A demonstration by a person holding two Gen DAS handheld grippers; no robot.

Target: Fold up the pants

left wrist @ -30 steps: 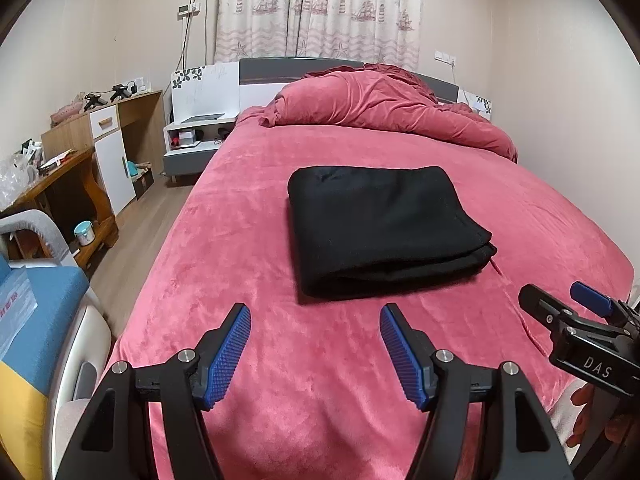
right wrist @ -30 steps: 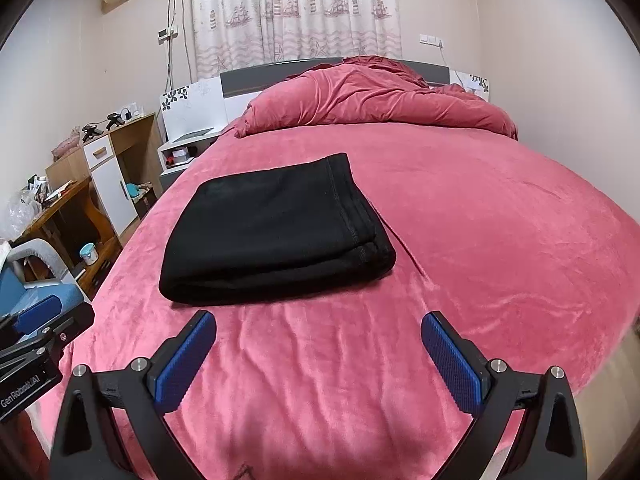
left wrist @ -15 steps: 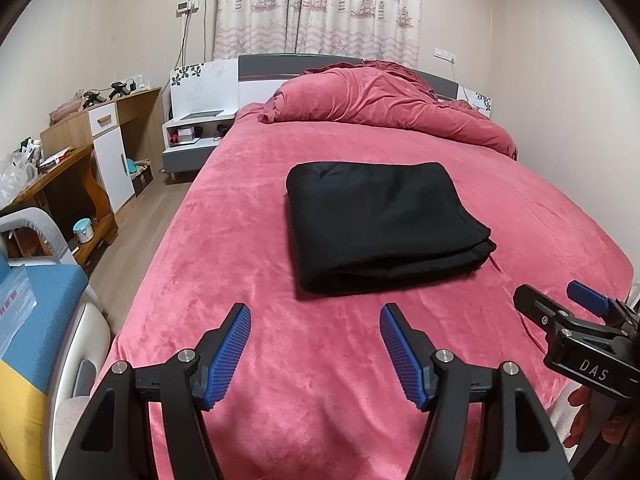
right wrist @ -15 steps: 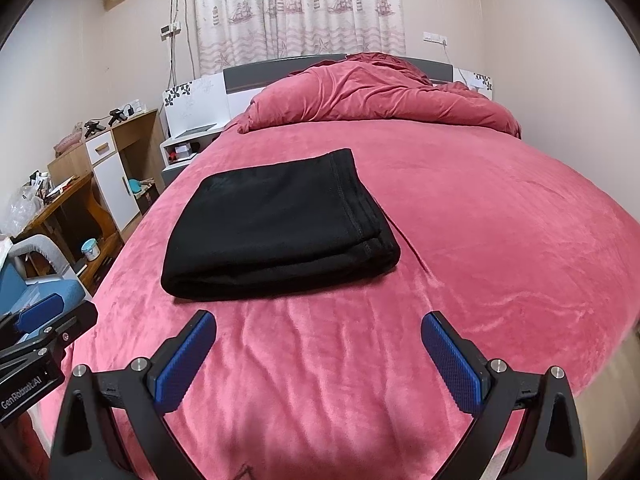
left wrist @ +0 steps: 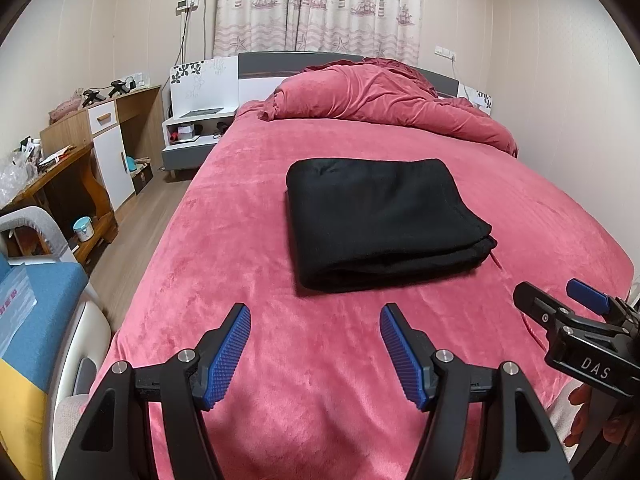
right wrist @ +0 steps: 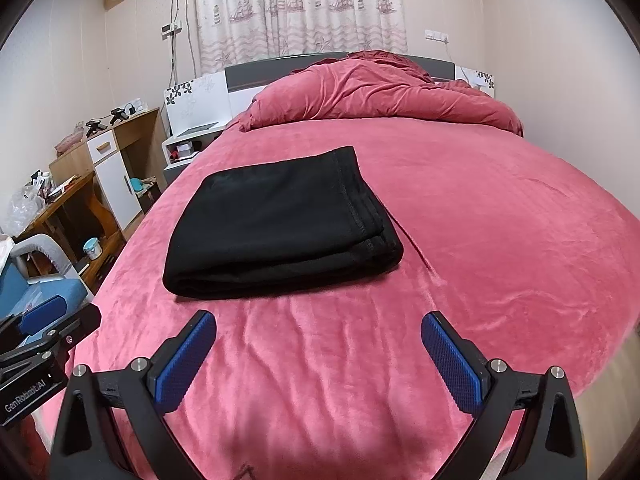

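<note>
Black fabric, the pants (left wrist: 384, 222), lies as a neat layered rectangle on the bed (left wrist: 248, 208), nearer the foot edge than the headboard and closer to the left side, its stacked fold edges facing my right gripper (right wrist: 320, 354). Over the last second I see almost no change: the bundle has kept its shape and place, and both grippers have hung just short of it over the blanket. I read that as the folding done, with nothing left but to back away. My left gripper (left wrist: 316, 350) has its jaws wide apart and empty; the right one's are also spread, nothing between them. Beyond the pants a rumpled red duvet (left wrist: 384, 100) is heaped along the head edge, well apart. Off the bed's left side stand a nightstand (left wrist: 192, 128) and wooden desk (left wrist: 76, 160). Nothing blocks a retreat.
</note>
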